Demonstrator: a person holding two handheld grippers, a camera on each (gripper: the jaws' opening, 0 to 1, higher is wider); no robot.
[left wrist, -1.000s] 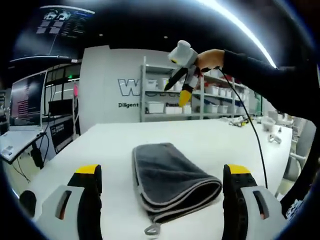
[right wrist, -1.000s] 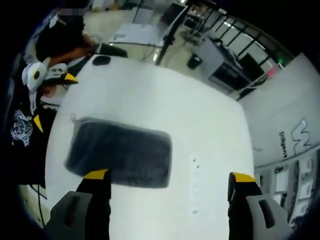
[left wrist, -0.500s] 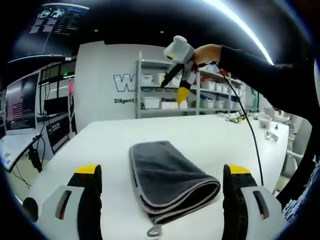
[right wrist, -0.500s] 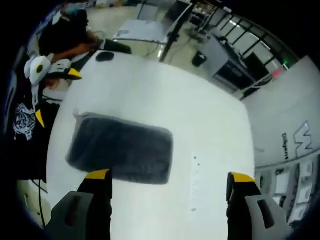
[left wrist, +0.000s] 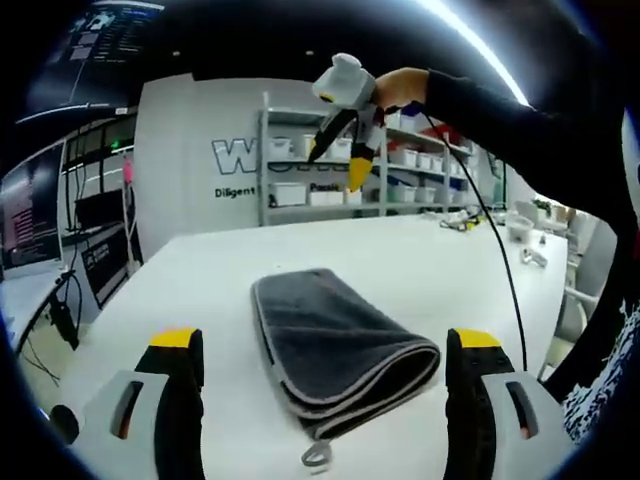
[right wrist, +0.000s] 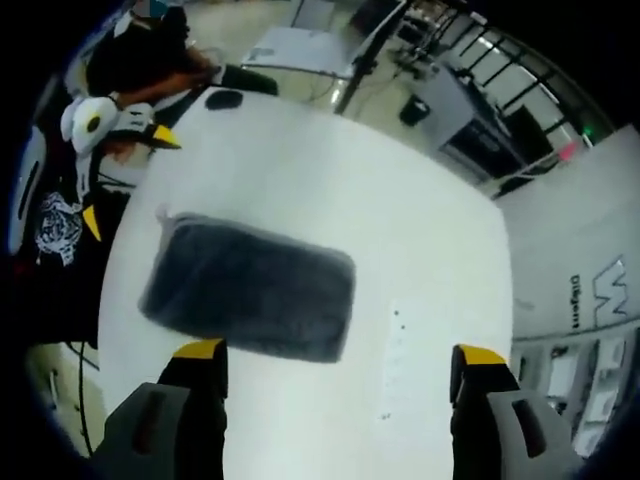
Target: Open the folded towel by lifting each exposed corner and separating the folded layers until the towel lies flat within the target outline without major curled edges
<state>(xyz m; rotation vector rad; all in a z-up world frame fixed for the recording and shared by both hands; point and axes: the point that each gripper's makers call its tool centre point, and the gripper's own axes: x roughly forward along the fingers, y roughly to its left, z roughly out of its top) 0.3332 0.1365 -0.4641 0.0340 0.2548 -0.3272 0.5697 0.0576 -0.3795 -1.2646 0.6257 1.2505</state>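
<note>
- The towel [left wrist: 340, 345] lies folded mid-tabletop [left wrist: 200, 290], its stacked edges and small loop [left wrist: 316, 456] facing our left gripper [left wrist: 325, 375]
- Both our grippers have jaws spread and empty; the right gripper [right wrist: 335, 385] hangs high above
- We risk pinching several layers together, dragging the whole bundle instead of opening it

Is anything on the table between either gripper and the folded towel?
Nothing visible. Bare white table lies between the open left gripper and the towel. The right gripper hangs open high above the towel, with only air between.
</note>
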